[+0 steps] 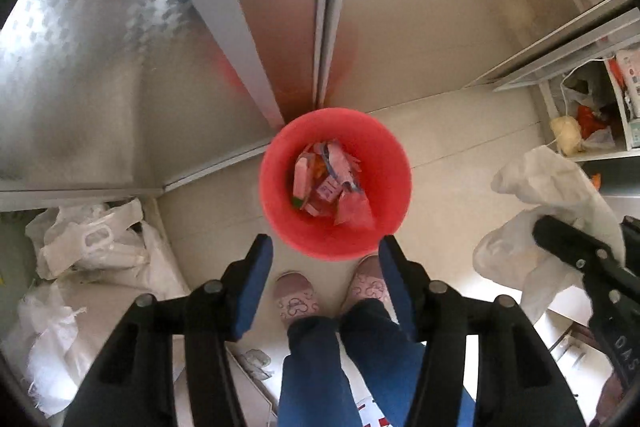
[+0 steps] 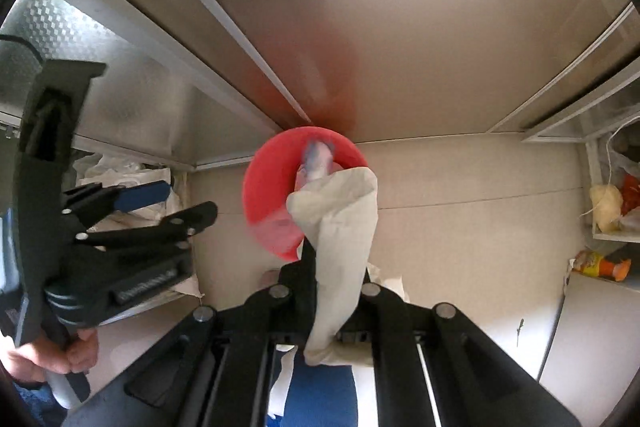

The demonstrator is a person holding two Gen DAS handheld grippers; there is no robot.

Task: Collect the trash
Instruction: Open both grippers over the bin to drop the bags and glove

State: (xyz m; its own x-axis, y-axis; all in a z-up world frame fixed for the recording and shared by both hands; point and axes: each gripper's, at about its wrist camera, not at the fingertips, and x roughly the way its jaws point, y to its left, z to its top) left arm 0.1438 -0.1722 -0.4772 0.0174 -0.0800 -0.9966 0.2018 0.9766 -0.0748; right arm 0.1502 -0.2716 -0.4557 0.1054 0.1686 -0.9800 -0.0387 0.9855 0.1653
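I look straight down onto a pale tiled floor (image 1: 460, 147) bounded by steel cabinet fronts (image 1: 100, 87). A red bin (image 1: 335, 183) stands on the floor against the cabinet corner, directly ahead of the person's slippers (image 1: 296, 297); packets and wrappers (image 1: 326, 183) lie in its bottom. White sacks and bags (image 1: 92, 247) are heaped at the left, under the cabinet edge.

My right gripper (image 2: 340, 239) has its jaws clamped tight on a crumpled white plastic bag (image 2: 340, 223), which rises from between the fingers and overlaps the bin's rim in the right wrist view; whether it touches the bin I cannot tell.

My left gripper (image 1: 326, 251) stands with its blue-padded fingers (image 1: 256, 283) apart and nothing between them, poised above the bin's near rim.
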